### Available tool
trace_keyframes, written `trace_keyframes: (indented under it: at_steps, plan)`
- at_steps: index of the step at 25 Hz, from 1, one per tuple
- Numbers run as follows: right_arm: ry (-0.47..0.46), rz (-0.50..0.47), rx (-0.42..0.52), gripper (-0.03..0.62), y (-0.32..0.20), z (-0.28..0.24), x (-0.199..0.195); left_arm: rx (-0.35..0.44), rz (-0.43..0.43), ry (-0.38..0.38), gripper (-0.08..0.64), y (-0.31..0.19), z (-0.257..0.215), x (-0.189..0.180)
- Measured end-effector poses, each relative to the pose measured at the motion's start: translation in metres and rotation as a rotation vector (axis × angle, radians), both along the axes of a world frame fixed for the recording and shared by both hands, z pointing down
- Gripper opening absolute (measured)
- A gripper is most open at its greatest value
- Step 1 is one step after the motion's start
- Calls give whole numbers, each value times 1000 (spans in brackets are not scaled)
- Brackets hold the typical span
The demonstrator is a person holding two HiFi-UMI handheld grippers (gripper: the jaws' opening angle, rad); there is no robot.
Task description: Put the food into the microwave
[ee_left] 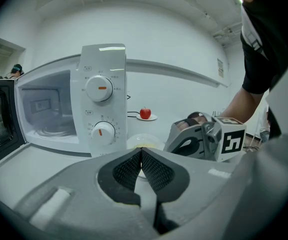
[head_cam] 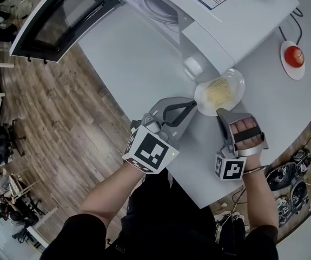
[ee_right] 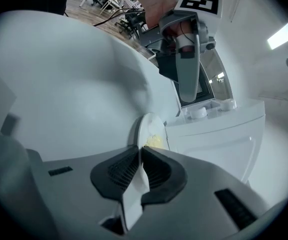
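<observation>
Plate (head_cam: 239, 83) w/ yellow food (head_cam: 218, 91) sits on white table (head_cam: 139, 64), right in front of the microwave (head_cam: 160, 4), below its control panel, not inside yet; microwave door (head_cam: 58, 18) swung wide open to the left in head view, cavity visible in left gripper view; two dials stacked on the panel, upper dial (ee_left: 99, 89) and lower dial (ee_left: 103, 132), both w/ orange marks. R gripper (ee_right: 140, 149) comes at the plate from the near side; its view shows the plate edge-on w/ the rim running between the two pads, jaws clamped onto it, food just past the tips; plate looks to be resting on the table. L gripper (ee_left: 141, 150) lies low over the table at the plate's left side in head view, pointing toward the rim; jaws closed, tips pressed together, nothing seen between them; plate shows just behind the tips in its own view; whether the tips touch the rim can't be told. Both grippers close together, marker cubes toward the person, who stands at the table's near edge w/ forearms stretched out. Red apple (head_cam: 294, 56) on a small saucer (head_cam: 293, 73) sits well apart to the right, past the microwave's side, cable running near it. Wooden floor (head_cam: 52, 129) left of the table.
</observation>
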State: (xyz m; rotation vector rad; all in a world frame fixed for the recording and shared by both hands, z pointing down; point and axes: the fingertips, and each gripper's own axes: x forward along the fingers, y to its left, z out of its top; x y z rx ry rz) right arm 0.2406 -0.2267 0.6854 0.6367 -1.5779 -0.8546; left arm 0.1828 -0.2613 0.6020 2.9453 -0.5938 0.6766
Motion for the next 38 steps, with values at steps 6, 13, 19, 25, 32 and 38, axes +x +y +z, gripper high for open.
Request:
trace_keyframes:
  at_steps: [6, 13, 19, 25, 32, 38]
  plan:
    - [17, 17, 76, 23, -1, -13, -1, 7, 4, -4, 8, 2, -5, -1]
    - [20, 57, 85, 21, 13, -24, 11, 19, 8, -11, 8, 9, -22, -2]
    - [-1, 84, 107, 23, 30, -45, 16, 39, 13, -27, 8, 18, -43, -2]
    - [-35, 78, 167, 23, 39, -94, 9, 67, 2, -32, 8, 30, -78, -4]
    - [-70, 89, 223, 23, 74, -159, -7, 105, 1, 4, 8, 57, -135, -11]
    - [-47, 140, 287, 23, 81, -212, -20, 171, 42, 48, 8, 65, -180, -32]
